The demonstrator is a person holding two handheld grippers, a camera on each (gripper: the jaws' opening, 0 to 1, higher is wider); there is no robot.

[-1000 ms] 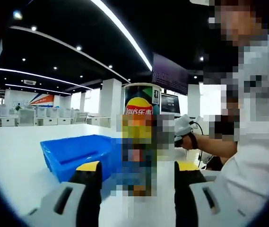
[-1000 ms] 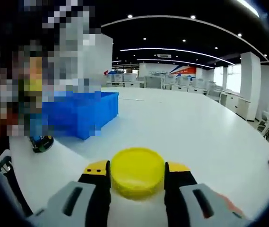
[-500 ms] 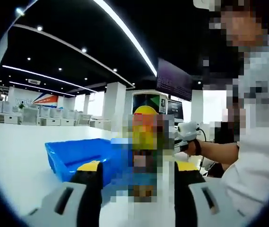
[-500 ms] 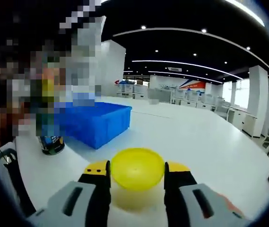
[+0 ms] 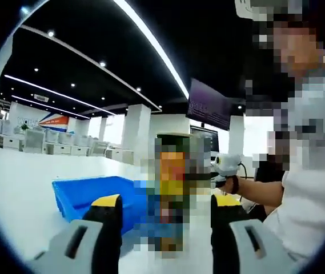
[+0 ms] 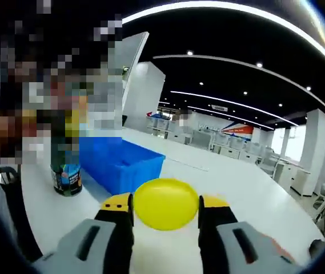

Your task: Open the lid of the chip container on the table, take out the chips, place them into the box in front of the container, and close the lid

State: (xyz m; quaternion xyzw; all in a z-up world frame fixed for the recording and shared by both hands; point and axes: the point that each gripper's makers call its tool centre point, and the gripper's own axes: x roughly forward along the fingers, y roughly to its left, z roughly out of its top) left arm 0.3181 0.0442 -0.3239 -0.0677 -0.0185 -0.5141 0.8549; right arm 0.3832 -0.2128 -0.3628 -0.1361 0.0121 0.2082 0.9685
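A yellow lid [image 6: 165, 204] sat clamped between the black, yellow-tipped jaws of the right gripper [image 6: 165, 208], nearest the lens in the right gripper view and lifted above the white table [image 6: 248, 194]. In the left gripper view, the left gripper [image 5: 165, 208] had its jaws spread on either side of the chip container [image 5: 171, 188], which stood upright on the table; mosaic patches covered most of the can, so whether the jaws pressed its sides or merely flanked it could not be told. Just beyond the can lay the blue box [image 5: 88, 194], open-topped and touching or almost touching the container on its far side; the right gripper view showed the same blue box [image 6: 122, 165] with the can's foot [image 6: 66, 178] standing beside it. Farther off, a person [image 5: 305, 171] in a light shirt stood at the table's edge, and rows of white desks [image 6: 231, 151] ran under ceiling light strips [image 5: 151, 48] at the back of the hall. With the lid off and the chips apparently not yet moved, the risk looked to lie with the tall, narrow can: a loose or off-centre hold by the left gripper could tip it when chips are drawn or poured out, spilling them short of the box, and the smooth lid could slip from its thin edge grip.
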